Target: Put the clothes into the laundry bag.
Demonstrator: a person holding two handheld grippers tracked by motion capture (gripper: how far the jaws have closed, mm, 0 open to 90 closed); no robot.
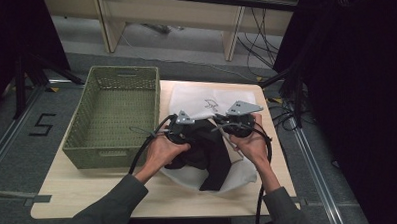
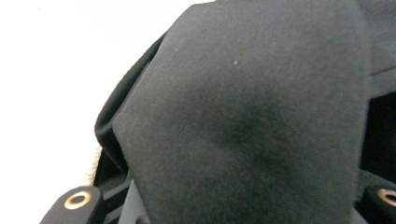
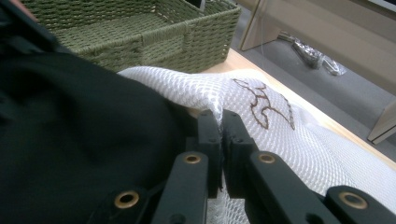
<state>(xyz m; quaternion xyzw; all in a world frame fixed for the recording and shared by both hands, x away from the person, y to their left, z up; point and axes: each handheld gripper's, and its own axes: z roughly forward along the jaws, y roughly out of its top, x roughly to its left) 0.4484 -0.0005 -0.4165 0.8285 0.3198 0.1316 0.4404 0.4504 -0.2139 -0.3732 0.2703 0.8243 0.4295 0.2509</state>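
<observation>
A white mesh bag [image 1: 201, 99] with a dark stitched logo lies on the table, and a black garment [image 1: 210, 151] lies bunched over its near half. My right gripper [image 3: 220, 116] is shut on a fold of the mesh bag [image 3: 289, 140] at its edge, right beside the black garment [image 3: 79, 135]. My left gripper [image 1: 180, 135] is pressed into the garment's left side. In the left gripper view the black garment [image 2: 243, 116] drapes over both jaws and hides their tips.
A green woven basket [image 1: 124, 69] stands empty on the table's left half, close to the bag; its corner [image 3: 187, 32] is just beyond the cloth. Bare wooden table [image 1: 89, 191] runs along the near edge. Cables and dark stands are on the floor at the right.
</observation>
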